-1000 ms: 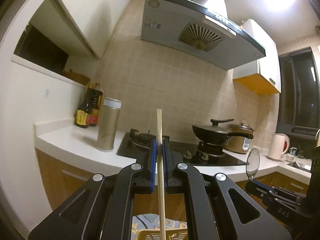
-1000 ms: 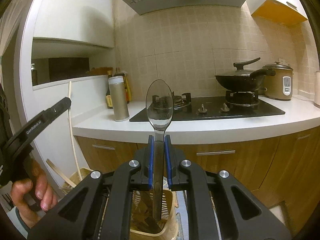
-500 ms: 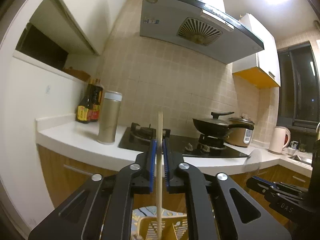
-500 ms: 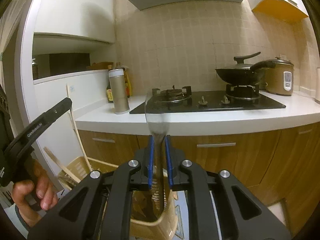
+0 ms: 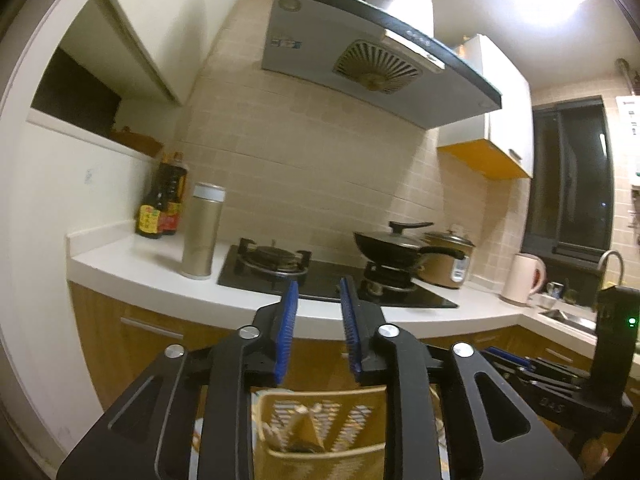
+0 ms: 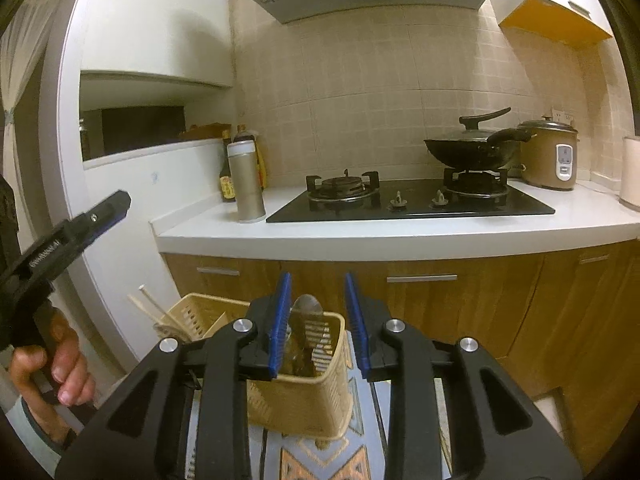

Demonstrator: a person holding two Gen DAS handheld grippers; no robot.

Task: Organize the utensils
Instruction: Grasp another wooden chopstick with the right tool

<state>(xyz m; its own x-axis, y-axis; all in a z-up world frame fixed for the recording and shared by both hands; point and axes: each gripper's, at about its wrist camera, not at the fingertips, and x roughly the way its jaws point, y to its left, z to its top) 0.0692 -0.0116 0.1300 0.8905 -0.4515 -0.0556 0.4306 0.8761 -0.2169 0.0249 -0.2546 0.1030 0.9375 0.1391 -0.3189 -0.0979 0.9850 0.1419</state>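
Countertop [image 6: 400,236] carries hob [image 6: 408,204], wok [image 6: 472,152], flask [image 6: 246,180]; basket [image 6: 304,396] below.

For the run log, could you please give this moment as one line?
left gripper: open, empty | right gripper: open, empty | spoon: in basket | chopsticks: in basket's far compartment

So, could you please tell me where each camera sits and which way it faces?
Left wrist: on the left gripper, facing the stove and counter, above the basket; its open fingers show, with the right gripper at the right edge.
Right wrist: on the right gripper, facing the same counter; open fingers over the basket holding the spoon, with the left hand at left.
Shared: stove, wok, flask, basket.
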